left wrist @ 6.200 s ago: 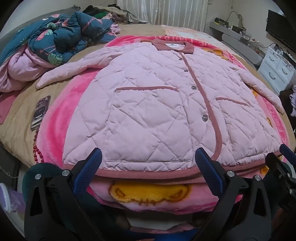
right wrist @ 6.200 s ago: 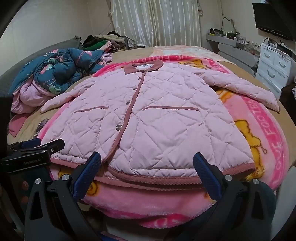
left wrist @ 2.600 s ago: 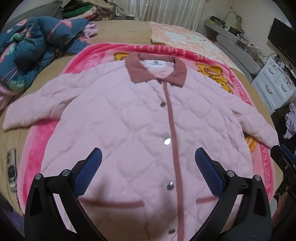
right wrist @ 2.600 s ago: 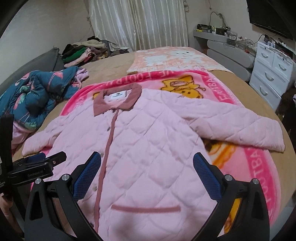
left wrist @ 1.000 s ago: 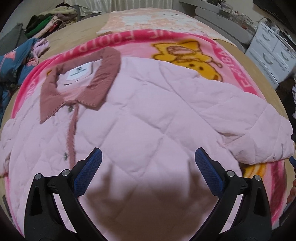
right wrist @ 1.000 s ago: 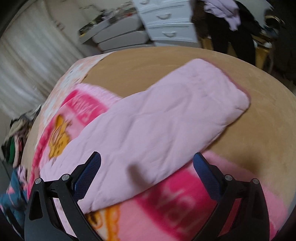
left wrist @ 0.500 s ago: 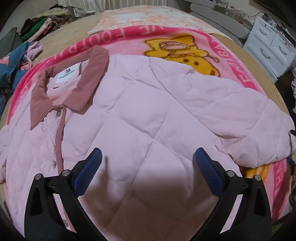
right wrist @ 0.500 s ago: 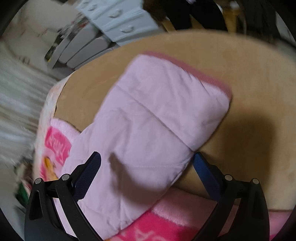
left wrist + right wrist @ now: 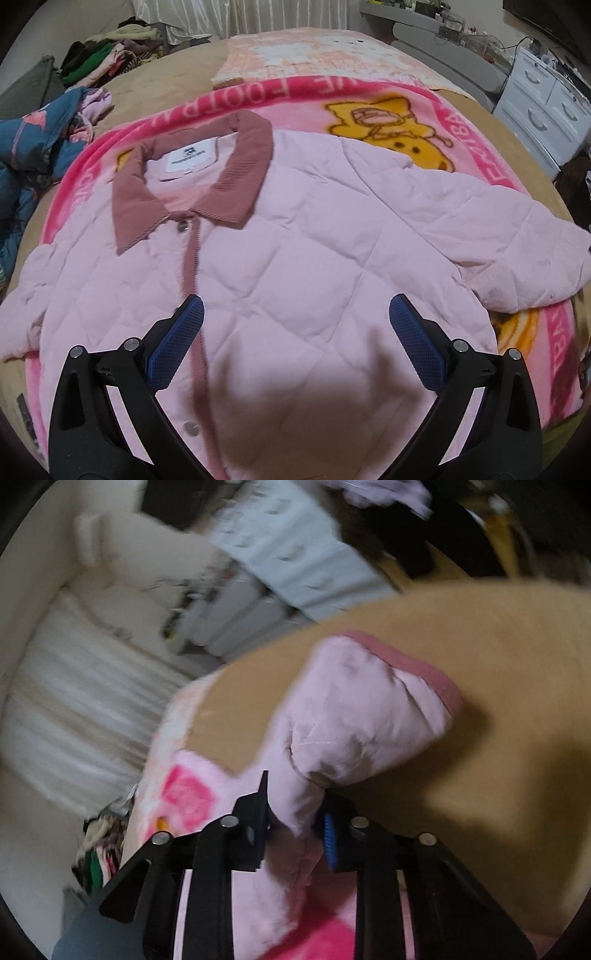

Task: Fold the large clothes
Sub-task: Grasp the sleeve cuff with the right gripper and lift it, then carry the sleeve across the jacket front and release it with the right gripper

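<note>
A pale pink quilted jacket (image 9: 303,258) with a dusty-rose collar (image 9: 192,177) lies buttoned and face up on a pink cartoon blanket (image 9: 369,96). My left gripper (image 9: 295,332) hovers open above the jacket's chest, nothing between its blue pads. In the right wrist view the jaws of my right gripper (image 9: 295,823) are closing and pinch the jacket's sleeve (image 9: 362,709) a little behind its rose-trimmed cuff (image 9: 417,668). The sleeve end bulges beyond the fingers over the tan bedcover (image 9: 517,738).
A blue patterned quilt (image 9: 26,144) and a heap of clothes (image 9: 107,55) lie at the bed's far left. A peach blanket (image 9: 314,55) lies beyond the pink one. White drawers (image 9: 546,110) stand to the right of the bed. White curtains (image 9: 74,709) hang behind.
My right gripper went from wide open over the sleeve to pinched on it near the cuff, and rolled. My left gripper drew back a little, so the collar sits more central.
</note>
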`<action>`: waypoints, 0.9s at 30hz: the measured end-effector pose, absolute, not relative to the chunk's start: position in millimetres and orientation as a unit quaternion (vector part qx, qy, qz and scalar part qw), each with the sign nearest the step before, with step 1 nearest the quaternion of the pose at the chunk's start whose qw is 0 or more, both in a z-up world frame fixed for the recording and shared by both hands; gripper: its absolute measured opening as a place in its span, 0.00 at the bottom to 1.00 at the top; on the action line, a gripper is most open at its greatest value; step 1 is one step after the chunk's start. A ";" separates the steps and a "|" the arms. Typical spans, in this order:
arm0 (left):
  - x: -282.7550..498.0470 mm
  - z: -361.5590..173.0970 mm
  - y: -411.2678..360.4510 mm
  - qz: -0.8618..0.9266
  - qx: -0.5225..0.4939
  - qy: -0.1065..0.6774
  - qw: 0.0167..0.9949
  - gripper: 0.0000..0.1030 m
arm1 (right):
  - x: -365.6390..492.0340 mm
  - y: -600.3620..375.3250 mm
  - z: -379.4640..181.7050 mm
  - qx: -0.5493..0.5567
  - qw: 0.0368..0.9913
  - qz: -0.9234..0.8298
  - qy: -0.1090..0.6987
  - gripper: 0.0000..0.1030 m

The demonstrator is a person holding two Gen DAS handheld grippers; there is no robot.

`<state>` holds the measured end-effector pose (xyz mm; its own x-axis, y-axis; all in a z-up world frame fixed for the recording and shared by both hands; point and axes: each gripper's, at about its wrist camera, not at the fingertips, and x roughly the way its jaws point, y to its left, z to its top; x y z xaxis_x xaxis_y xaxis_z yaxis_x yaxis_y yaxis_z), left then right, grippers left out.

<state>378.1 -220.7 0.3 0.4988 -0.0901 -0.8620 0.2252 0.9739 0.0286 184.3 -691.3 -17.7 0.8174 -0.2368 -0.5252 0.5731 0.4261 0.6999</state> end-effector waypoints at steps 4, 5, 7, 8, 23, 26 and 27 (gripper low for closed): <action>374.5 13.6 -200.9 -0.082 0.066 0.488 0.866 0.91 | 199.7 -656.3 27.6 0.413 0.872 -0.205 0.165 0.20; 374.0 17.0 -195.6 -0.080 0.065 0.487 0.867 0.91 | 203.0 -646.6 37.8 0.398 0.882 -0.195 0.162 0.20; 372.2 25.2 -183.7 -0.077 0.063 0.483 0.870 0.91 | 210.0 -623.4 59.7 0.365 0.903 -0.167 0.155 0.19; 371.3 28.7 -178.6 -0.076 0.062 0.481 0.871 0.91 | 213.8 -610.7 69.6 0.350 0.912 -0.153 0.151 0.19; 365.9 77.1 -98.5 -0.037 0.029 0.442 0.896 0.91 | 240.5 -486.8 151.7 0.243 0.957 -0.044 0.152 0.19; 363.0 85.6 -87.3 -0.034 0.016 0.436 0.899 0.91 | 247.4 -469.6 168.9 0.223 0.962 -0.037 0.155 0.19; 361.9 89.6 -82.2 -0.033 0.012 0.434 0.900 0.91 | 246.2 -464.2 171.5 0.220 0.962 -0.035 0.156 0.19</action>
<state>361.9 -82.2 89.6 0.6203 -0.0490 -0.7828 0.0693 0.9976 -0.0076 246.2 -464.2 171.5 0.9491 0.0010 -0.3150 0.1357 0.9011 0.4119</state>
